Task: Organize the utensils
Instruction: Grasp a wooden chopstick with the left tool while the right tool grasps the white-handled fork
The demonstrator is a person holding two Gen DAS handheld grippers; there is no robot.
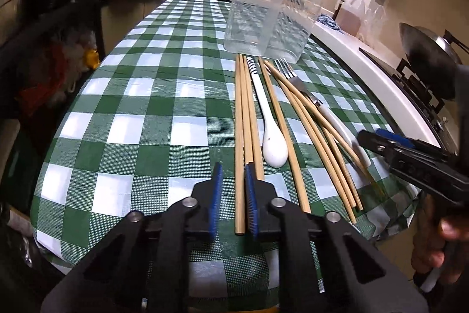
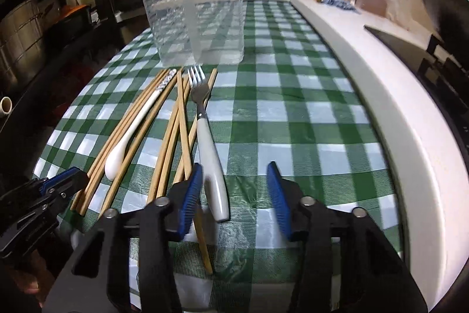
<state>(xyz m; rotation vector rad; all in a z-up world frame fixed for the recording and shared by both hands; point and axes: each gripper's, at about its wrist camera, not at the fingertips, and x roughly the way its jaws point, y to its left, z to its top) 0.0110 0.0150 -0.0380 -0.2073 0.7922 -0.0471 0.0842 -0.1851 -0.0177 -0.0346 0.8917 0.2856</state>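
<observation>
The open left claw [image 1: 233, 197] straddles the near end of a bamboo chopstick [image 1: 239, 143] running lengthwise toward the clear container [image 1: 272, 19], while the open right claw [image 2: 234, 200] frames the fork handle [image 2: 212, 163]

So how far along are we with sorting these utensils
Nothing looks sorted yet: the clear container is empty. The chopsticks, spoon and fork all lie on the tablecloth. The left gripper has one chopstick between its open jaws; the right gripper, open, frames the fork handle.

right gripper [image 2: 234, 195]: jaws wide apart, over fork handle
fork [image 2: 206, 143]: tines toward 12 o'clock
chopsticks [image 2: 173, 134]: at fork's 9 o'clock
container [image 2: 199, 16]: clear, 12 o'clock
</observation>
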